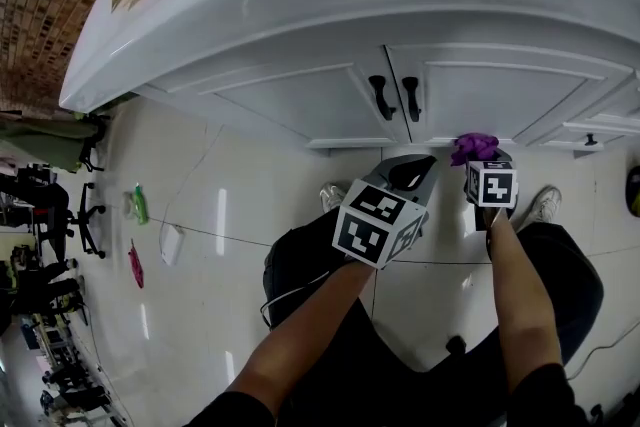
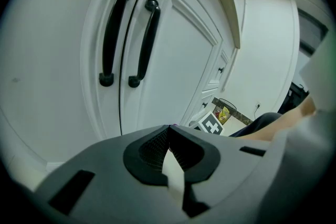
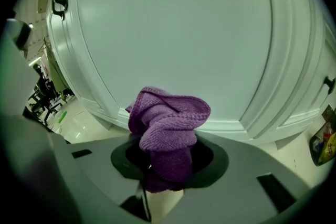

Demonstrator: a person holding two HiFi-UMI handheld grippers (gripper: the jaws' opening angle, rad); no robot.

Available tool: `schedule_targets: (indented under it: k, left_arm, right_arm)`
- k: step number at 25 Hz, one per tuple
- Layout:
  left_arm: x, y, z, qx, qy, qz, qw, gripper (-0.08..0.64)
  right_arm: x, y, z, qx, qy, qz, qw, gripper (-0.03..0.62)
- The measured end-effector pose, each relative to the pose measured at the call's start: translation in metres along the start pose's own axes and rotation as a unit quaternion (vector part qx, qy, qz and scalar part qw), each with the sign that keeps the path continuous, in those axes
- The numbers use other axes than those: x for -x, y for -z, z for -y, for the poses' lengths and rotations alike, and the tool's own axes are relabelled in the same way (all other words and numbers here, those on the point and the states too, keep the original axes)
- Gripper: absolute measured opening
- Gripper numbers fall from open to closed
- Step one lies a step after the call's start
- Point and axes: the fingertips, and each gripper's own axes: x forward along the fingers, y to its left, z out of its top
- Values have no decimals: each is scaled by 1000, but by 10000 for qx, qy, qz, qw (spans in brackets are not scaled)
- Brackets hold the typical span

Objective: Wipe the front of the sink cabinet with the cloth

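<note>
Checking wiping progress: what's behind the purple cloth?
A white cabinet door lies behind the cloth in the right gripper. The door's lower edge right behind it is covered.

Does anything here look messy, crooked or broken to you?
Nothing looks broken: the cabinet doors sit shut, their black handles straight. Only loose bits lie on the floor to the left: a green item, a pink one and a white one, too small to identify.
</note>
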Motion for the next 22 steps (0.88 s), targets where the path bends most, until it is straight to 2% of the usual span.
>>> schedule_targets:
  k: [6,12,22]
  left_arm:
    - [2,15,-10,49,-44,-173,9998,5]
    - [8,21,-20,73,-94,-202,9997,5]
    - [25,16,-26,78,-143,-69,9998,5]
  right_arm:
    - [-16,22,-7,-110,-92,-278,9995,141]
    - [-29,27,-30,-83,-300,-427,9986,141]
    - [-23,10,-55,13,-359,-371,9987,141]
